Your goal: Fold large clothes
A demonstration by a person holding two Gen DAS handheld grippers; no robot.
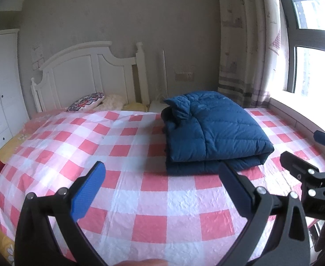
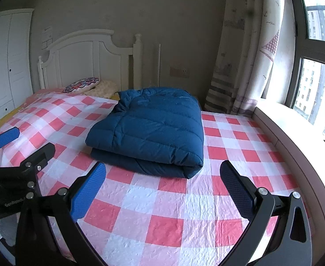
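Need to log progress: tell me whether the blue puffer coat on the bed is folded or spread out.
Folded. The blue puffer coat lies as a compact stacked bundle on the checked bedspread, with a doubled edge at its near side. Neither tongs touch it.

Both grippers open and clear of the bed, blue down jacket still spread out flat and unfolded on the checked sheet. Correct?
One thing is off: the blue down jacket is not spread flat. It lies folded into a compact stack on the checked sheet, with layers showing at its near edge in the right wrist view. The rest holds: left gripper and right gripper are both open and hold nothing.
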